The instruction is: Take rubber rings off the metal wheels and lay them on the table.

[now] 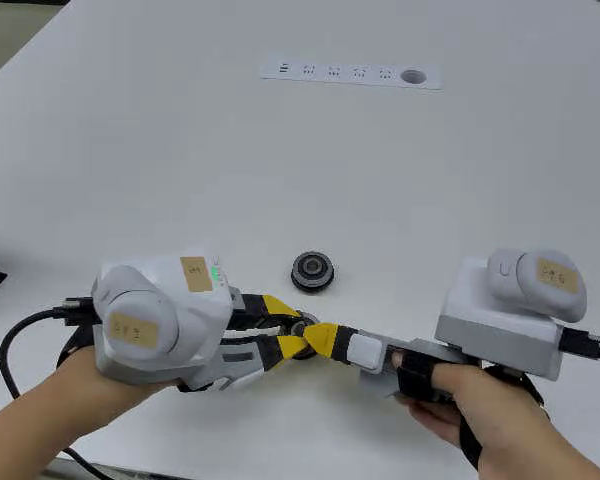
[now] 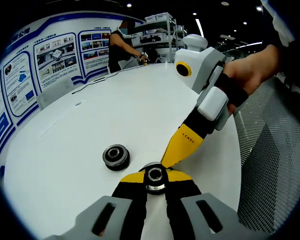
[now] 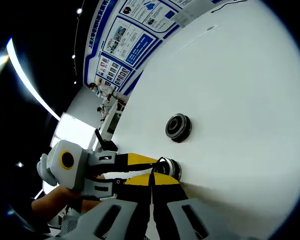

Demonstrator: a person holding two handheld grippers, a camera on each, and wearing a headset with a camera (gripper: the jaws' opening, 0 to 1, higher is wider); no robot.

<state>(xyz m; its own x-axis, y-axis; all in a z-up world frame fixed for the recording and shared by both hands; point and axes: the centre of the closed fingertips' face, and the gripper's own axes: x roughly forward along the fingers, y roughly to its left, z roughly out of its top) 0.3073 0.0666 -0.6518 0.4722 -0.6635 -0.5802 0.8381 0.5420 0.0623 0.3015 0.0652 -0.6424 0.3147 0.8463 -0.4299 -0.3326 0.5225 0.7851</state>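
Near the worktop's (image 1: 180,150) front edge, the left hand-held gripper (image 1: 292,328) points right, level, jaws clamped on a metal wheel (image 2: 155,179). The right hand-held gripper (image 1: 327,340) comes in from the opposite side, jaws together, tips against that wheel's rim. A hand grips each from behind. A second wheel (image 1: 312,270) lies on the worktop just beyond, apart from both.

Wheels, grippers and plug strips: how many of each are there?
Metal wheels: 2 (loose wheel, held wheel)
Grippers: 2 (left gripper, right gripper)
Power strip: 1
Total: 5
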